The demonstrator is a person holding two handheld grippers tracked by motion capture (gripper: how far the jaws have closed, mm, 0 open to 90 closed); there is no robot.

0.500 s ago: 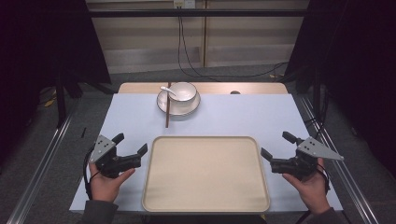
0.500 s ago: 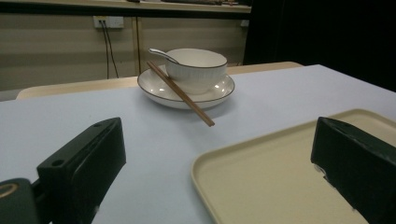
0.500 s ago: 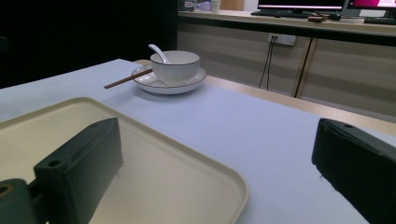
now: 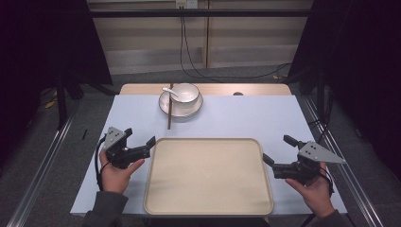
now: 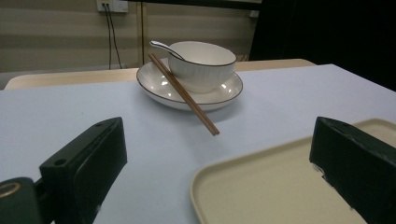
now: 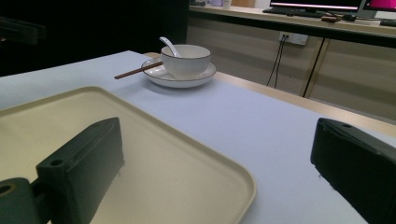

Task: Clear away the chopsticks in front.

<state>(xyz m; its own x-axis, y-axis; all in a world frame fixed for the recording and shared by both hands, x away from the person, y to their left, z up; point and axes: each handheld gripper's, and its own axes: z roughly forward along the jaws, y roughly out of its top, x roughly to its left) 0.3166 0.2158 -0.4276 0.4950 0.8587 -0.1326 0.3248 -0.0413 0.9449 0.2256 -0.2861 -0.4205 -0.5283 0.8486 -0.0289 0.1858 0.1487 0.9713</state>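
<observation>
Nothing moved; tray (image 4: 208, 177) between open left tongs (image 4: 142, 147), right tongs (image 4: 276, 153).

Both hand-held grippers are chunky matte black units. The left gripper (image 4: 140, 147) and the right gripper (image 4: 279, 154) each carry a grey three-cornered plate on top, dotted with small dark holes. A black cable loops off each one by the wrist. The jaws are thick, blocky black slabs with a round hole near the base. The person's sleeves look dark grey.
</observation>
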